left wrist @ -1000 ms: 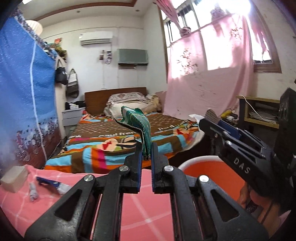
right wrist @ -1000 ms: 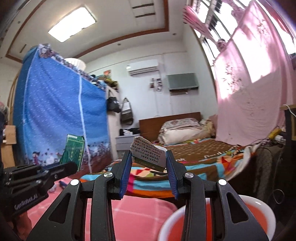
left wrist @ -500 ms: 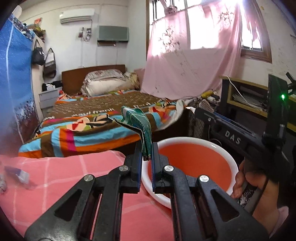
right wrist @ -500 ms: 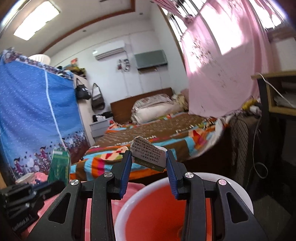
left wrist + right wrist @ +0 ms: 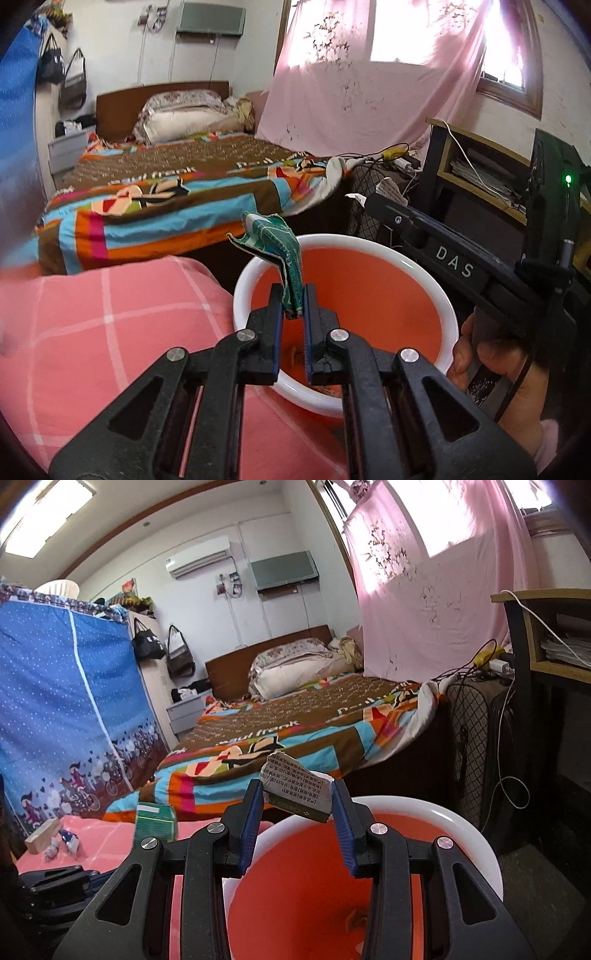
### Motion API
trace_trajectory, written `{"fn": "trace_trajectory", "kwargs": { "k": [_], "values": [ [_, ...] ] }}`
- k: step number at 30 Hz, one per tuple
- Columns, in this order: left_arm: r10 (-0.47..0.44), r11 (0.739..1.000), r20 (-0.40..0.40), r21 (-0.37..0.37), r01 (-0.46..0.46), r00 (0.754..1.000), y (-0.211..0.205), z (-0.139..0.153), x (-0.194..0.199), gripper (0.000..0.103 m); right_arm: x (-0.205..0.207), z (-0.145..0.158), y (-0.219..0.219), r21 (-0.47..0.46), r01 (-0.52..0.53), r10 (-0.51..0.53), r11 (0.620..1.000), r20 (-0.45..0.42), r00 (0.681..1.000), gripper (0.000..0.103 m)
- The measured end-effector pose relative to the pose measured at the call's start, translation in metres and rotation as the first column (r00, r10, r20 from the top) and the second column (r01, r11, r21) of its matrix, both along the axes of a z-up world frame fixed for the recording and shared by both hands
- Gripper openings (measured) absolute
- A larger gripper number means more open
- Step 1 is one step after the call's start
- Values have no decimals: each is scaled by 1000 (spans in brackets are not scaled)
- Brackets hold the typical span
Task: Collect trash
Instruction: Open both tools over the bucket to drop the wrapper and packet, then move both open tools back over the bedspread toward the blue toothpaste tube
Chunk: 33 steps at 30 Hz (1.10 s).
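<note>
1. Left side, trash in hand: a crumpled green wrapper (image 5: pixel 280 251), thin and floppy, stands pinched at its lower end in the left gripper (image 5: pixel 293 317). It looks feather-light and soft, likely to cling or flutter rather than drop cleanly; the folded lower edge, where several layers stack, is the sensible place to hold it

2. The left gripper's jaws are drawn nearly together, clamped on that folded edge, with the wrapper's loose upper part curling over toward the pink checked cloth (image 5: pixel 110 317). The tips hang just over the near-left rim of the bin (image 5: pixel 452 321), a white-rimmed pail with an orange-red inside

3. Centre, the target: the bin sits beside the pink cloth, its mouth open beneath both tools; a few dark scraps seem to lie at the bottom, too blurred to name

4. Right side: the right gripper (image 5: pixel 297 805) holds a torn printed carton (image 5: pixel 295 788), stiffer than the wrapper yet light and crushable, gripped across its flat faces

5. Its jaws stand moderately apart, closed only as far as the carton's width, poised above the bin's far rim — judged ready for release
</note>
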<state>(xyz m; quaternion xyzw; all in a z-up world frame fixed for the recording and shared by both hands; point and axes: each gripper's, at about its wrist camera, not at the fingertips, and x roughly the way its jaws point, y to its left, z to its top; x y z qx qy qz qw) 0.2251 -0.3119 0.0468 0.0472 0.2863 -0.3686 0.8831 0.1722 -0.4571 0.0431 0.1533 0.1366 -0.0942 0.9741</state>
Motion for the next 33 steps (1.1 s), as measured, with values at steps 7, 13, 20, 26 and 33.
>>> {"fn": "trace_trajectory", "kwargs": {
  "k": [7,13,20,26,33],
  "values": [
    [1,1000,-61,-18,-3,998,-1,-7,8,27,1,-2,-4,11,15,-15,1000,-15,1000,46],
    [16,999,-67,-27,-18,998,4,-9,7,31,1,-2,-5,15,15,-14,1000,-15,1000,46],
    [92,993,-49,-66,-95,995,26,-2,9,36,2,1,2,2,-5,5,1000,12,1000,47],
    [210,972,1,-109,-208,978,57,12,8,47,3,6,17,-19,-31,32,999,54,998,61],
    [389,912,59,-165,-375,919,106,26,6,78,2,14,41,-27,-63,66,998,163,984,81]
  ]
}}
